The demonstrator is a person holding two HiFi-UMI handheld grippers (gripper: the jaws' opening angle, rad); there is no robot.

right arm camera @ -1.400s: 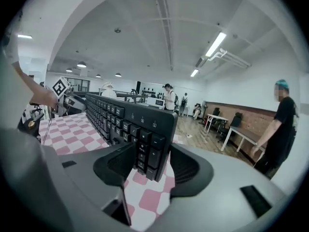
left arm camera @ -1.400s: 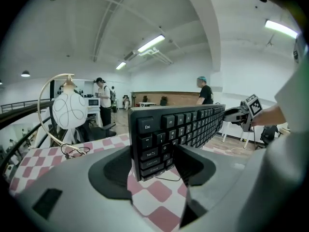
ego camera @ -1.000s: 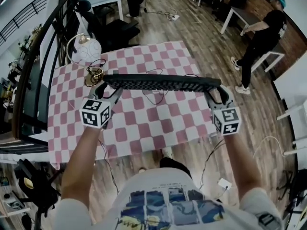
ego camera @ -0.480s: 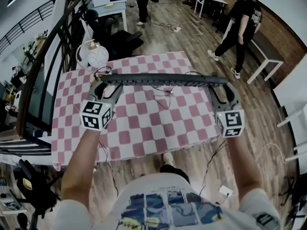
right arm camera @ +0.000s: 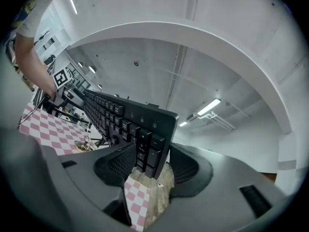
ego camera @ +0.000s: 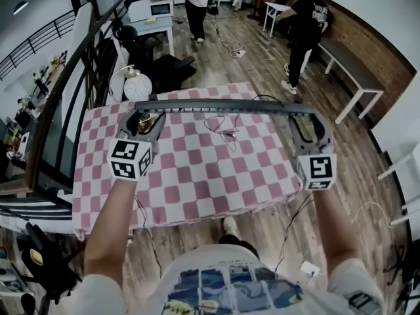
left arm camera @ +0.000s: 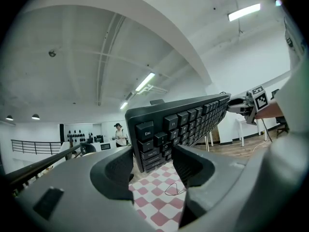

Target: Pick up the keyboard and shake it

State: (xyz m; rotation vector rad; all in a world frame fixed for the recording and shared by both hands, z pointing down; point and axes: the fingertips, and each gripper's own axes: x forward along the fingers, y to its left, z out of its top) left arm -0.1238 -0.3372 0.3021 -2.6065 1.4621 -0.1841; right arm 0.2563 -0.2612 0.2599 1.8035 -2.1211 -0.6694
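Head view, left to right: left gripper (ego camera: 141, 121) is clamped on the Esc end of the black keyboard (ego camera: 223, 106), which spans both tools, lifted clear of the checked tablecloth (ego camera: 197, 176), right gripper (ego camera: 304, 121) clamped on its other end; pickup looks done, shaking still to do.

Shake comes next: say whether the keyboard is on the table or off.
Off: keyboard held up between left tongs and right tongs, table seen beneath it.

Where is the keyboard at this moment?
In the head view the keyboard is held in the air above the checkered table, its ends clamped in the jaws of the left gripper and right gripper.
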